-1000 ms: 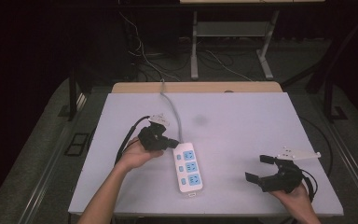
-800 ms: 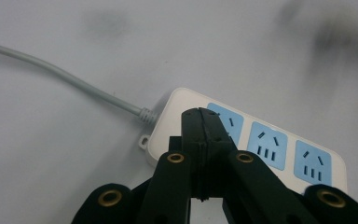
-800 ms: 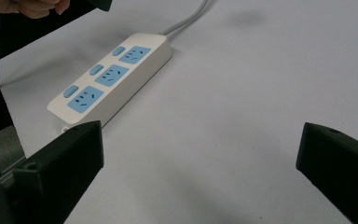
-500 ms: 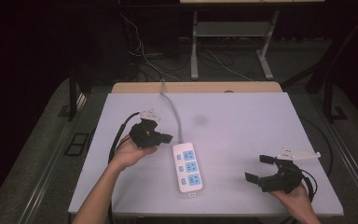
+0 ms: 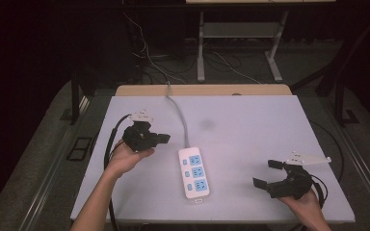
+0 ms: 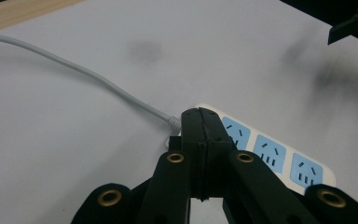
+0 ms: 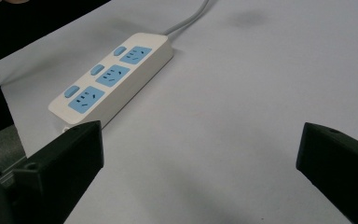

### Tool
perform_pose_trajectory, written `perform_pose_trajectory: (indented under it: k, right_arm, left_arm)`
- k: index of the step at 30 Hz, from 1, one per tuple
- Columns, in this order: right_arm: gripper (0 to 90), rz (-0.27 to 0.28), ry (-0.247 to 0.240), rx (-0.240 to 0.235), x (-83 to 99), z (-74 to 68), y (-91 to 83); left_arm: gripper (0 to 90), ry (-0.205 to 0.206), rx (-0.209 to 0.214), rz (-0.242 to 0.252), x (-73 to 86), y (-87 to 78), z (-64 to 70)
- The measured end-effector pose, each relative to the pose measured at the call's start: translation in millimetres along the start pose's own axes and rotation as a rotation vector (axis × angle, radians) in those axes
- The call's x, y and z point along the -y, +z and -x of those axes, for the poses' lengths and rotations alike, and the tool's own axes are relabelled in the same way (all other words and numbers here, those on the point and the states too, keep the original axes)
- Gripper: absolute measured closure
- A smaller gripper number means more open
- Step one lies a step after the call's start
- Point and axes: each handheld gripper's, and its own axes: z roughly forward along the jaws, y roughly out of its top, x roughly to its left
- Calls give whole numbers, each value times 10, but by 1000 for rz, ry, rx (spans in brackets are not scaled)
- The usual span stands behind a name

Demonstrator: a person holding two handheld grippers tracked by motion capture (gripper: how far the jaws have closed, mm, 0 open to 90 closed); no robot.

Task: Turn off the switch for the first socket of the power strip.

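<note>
The worktop [image 5: 250, 125] was a pale lilac-grey sheet filling the middle of the high view, with a strip of bare wood [image 5: 202, 90] showing along its far edge. A faint dark smudge [image 5: 205, 125] marked the surface just right of the cable [image 5: 179, 115]; the left claw view caught the same smudge [image 6: 144, 49] near the top of its frame.

The room around it was dim. Dark floor ran along both sides, a metal rail [image 5: 48, 192] lay at the lower left, and at the top centre stood a grey stand [image 5: 238, 33] with loose wires [image 5: 149, 53] trailing on the floor beside it.

A white power strip [image 5: 193, 173] with three blue sockets lay just below the centre of the high view, long axis running toward the far edge, its grey cable leading up and over the wooden strip. In the right claw view the strip [image 7: 114, 77] sat in the upper left, flat on the worktop, apart from both jaws.

The left claw [image 5: 163, 139] was held in a hand [image 5: 125, 156] at the left centre of the high view — pointing right, near the strip's cable end but not touching it. Its own view showed the claw [image 6: 200, 140] closed, jaws pressed together on nothing.

The right claw [image 5: 268, 174] sat at the lower right, well apart from the strip, held by a hand [image 5: 303, 202] at the bottom edge — jaws spread wide, nothing between them.
</note>
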Motion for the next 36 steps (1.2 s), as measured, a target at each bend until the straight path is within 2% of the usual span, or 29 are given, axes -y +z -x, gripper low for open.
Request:
perform_pose_trajectory:
  k: [8,15,18,19,21,23,27,33,36]
  right_arm:
    - [5,-2,-3,-3,-3,-5,1]
    - [5,-2,-6,-6,-7,-16,7]
    - [5,-2,-5,-6,-8,-16,9]
    - [5,-2,-5,-6,-8,-17,10]
    - [5,-2,-5,-7,-7,-17,10]
    - [5,-2,-5,-7,-7,-18,12]
    - [5,-5,-6,-7,-6,-21,16]
    - [5,-7,-8,-8,-6,-24,19]
    - [5,-9,-6,-9,-6,-29,23]
  left_arm:
    - [871,-36,-37,42,141,-163,-8]
    - [849,-71,-43,90,279,-290,2]
    - [735,-80,-53,100,328,-328,26]
    - [681,-95,-53,108,344,-340,31]
    - [574,-99,-59,127,381,-367,46]
    - [429,-114,-66,139,417,-380,56]
    - [196,-122,-64,153,503,-391,83]
    - [7,-144,-64,182,665,-385,144]
    - [0,-137,-62,190,735,-368,191]
